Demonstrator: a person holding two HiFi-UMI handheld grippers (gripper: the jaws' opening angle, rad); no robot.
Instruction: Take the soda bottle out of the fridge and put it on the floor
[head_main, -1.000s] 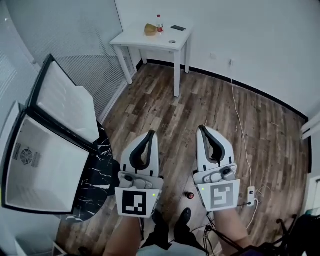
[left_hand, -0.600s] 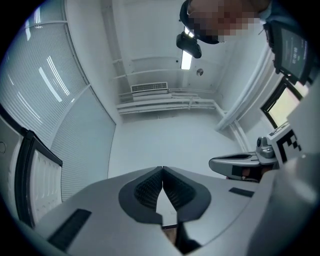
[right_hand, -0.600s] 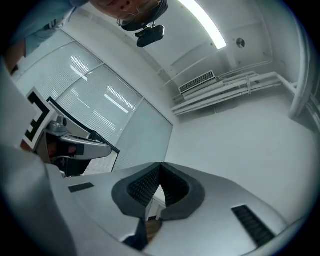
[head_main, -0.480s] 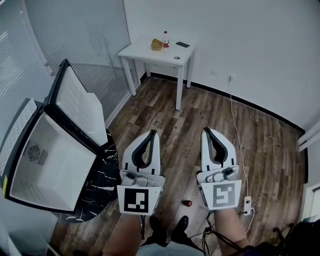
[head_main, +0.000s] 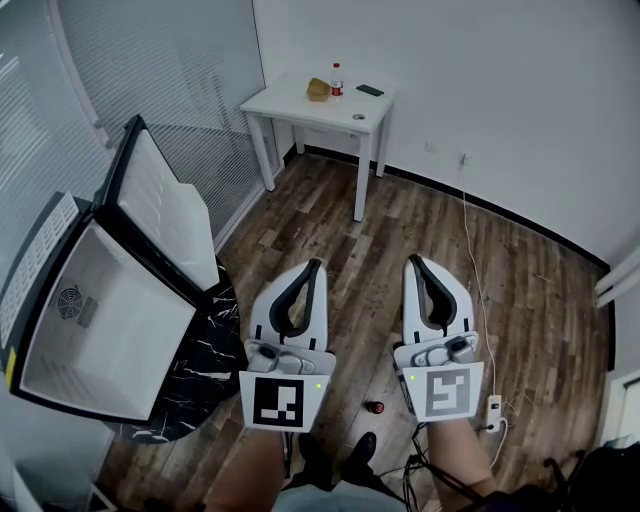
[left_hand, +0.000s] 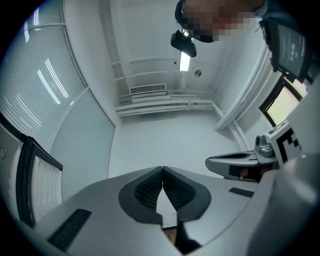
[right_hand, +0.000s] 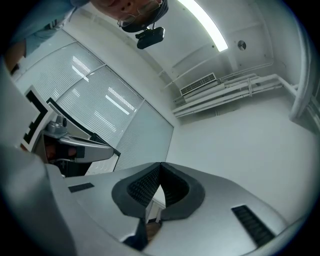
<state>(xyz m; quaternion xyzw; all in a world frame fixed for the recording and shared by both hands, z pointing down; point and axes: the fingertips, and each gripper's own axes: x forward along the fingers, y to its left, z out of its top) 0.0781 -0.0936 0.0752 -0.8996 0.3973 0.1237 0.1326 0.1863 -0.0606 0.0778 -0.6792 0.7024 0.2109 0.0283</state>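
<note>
The left gripper (head_main: 315, 265) and the right gripper (head_main: 412, 260) each had their jaws pressed together, empty, side by side above the wood floor (head_main: 520, 290). The soda bottle (head_main: 375, 407) stood on that floor near the person's shoe (head_main: 366, 444), well apart from the open fridge (head_main: 110, 340).

Cool, even indoor light from a ceiling light strip (right_hand: 204, 25); both gripper views bulge fisheye, corners vignetted black; shadows soft.

The brown wooden plank floor (head_main: 430, 240) shows darker streaks. The white box-shaped fridge (head_main: 110, 340) has a black frame (its door too), and the white rectangular counter (head_main: 285, 100) is plain.
</note>
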